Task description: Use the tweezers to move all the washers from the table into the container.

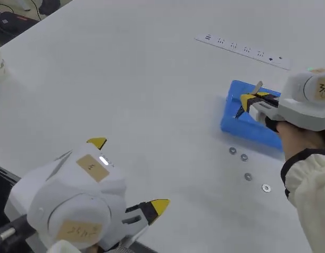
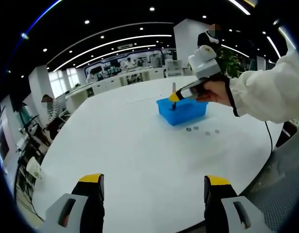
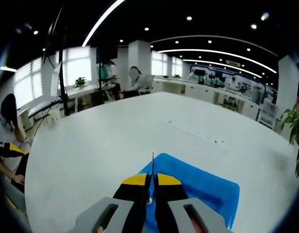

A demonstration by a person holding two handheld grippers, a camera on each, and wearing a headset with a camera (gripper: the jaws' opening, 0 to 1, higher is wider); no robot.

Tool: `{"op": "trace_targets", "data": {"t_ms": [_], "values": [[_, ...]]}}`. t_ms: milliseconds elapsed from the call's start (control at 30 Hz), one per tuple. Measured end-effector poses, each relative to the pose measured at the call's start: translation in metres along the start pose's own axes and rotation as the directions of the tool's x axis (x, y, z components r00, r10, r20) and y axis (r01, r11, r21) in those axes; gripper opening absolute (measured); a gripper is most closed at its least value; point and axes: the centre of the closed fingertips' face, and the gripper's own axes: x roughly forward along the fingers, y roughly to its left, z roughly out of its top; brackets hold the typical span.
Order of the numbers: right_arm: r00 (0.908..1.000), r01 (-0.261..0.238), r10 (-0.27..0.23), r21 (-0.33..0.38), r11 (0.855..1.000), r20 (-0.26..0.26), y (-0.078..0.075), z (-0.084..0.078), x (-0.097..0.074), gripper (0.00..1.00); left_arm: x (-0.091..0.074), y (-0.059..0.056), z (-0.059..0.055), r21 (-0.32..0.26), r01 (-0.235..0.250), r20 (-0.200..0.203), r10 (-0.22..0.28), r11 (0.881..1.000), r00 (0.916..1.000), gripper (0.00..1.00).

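Room: open-plan hall with ceiling light strips, desks and people far behind. None of it bears on the job.
Worktop (image 1: 141,95): broad, white and mostly bare. All the work sits in a small patch on the person's right.
Power strip (image 1: 244,51): flat on the worktop beyond the container, well apart from it, not in play.
Container (image 1: 241,129): shallow blue tray, flat on the worktop, just beside the washers. My read is that it's parked there to keep each carry short.
Left gripper (image 1: 128,174): low at the near edge, well apart from the work. Jaws are spread wide with nothing between them. It looks idle, since this is a one-tool job and it's only needed if the tray slides.
Right gripper (image 1: 248,100): over the container and pitched down into it. Jaws are clenched on the tweezers, likely so the squeeze also closes the tips.
Tweezers (image 1: 258,86): thin metal, pinched between the right jaws. The top end sticks up behind them and the tips point down inside the tray. It's too small to tell whether the tips carry a washer.
Washers (image 1: 244,157): four lie on the worktop in a loose scatter just beside the tray's near wall, none touching another. I can't tell if any are already in the tray. By my judgement this is the drop-off end of a cycle, with four still to move. They lie thin and flat on a smooth top, so each pick probably needs the tips brought in low at an edge.
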Motion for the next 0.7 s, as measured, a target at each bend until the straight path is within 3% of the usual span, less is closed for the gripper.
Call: {"op": "trace_targets", "data": {"t_ms": [567, 700], "values": [[0.9997, 0.021, -0.021, -0.003, 1.000, -0.012, -0.0012, -0.0060, -0.0015, 0.03, 0.0001, 0.0013, -0.0013, 0.008, -0.009, -0.011, 0.009, 1.000, 0.9999, 0.88], [0.9994, 0.032, -0.033, 0.031, 0.999, 0.014, -0.0050, 0.0027, -0.0078, 0.03, 0.0001, 0.0013, -0.0006, 0.009, -0.009, -0.008, 0.009, 1.000, 0.9999, 0.88]]}}
